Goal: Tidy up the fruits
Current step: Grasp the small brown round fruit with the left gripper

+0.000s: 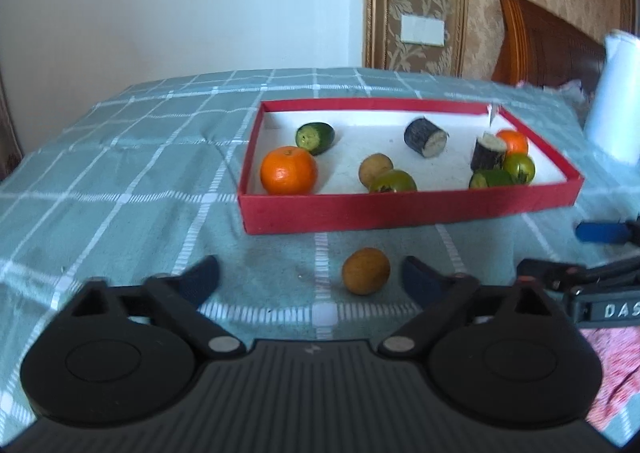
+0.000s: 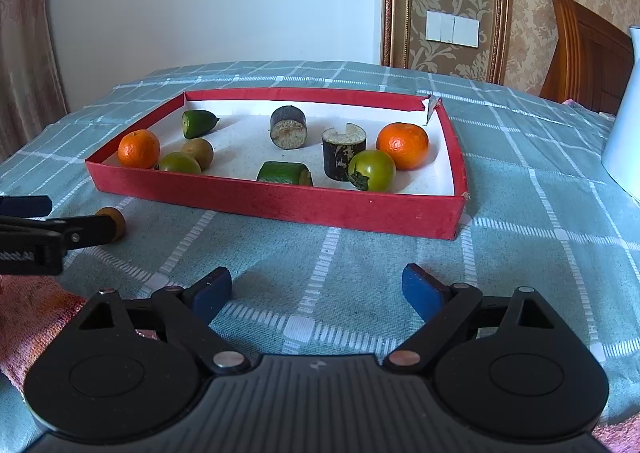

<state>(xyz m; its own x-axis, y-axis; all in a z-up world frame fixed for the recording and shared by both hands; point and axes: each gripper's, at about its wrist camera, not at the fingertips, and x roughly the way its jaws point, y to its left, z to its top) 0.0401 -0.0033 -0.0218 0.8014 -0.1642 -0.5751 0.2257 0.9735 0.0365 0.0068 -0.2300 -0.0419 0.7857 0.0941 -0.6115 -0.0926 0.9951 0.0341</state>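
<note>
Fruits: eight pieces in the red tray [image 1: 400,213], one brown fruit [image 1: 366,271] outside on the checked cloth [image 1: 140,173].
We see the stray fruit just off the tray's near edge, between our left gripper's [image 1: 310,279] parted jaws, untouched. Our right gripper [image 2: 316,289] stands spread over bare cloth near the tray's near edge, holding nothing.

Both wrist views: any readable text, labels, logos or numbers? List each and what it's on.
"DAS": white raised letters on the black body of the right hand-held gripper, cut off at the edge of the left wrist view.
Raised letters on the left hand-held gripper body in the right wrist view: upside down, too blurred to read.
Small embossed mark on each camera-side gripper body: a symbol, not text.
Red box, fruit: no print.
</note>
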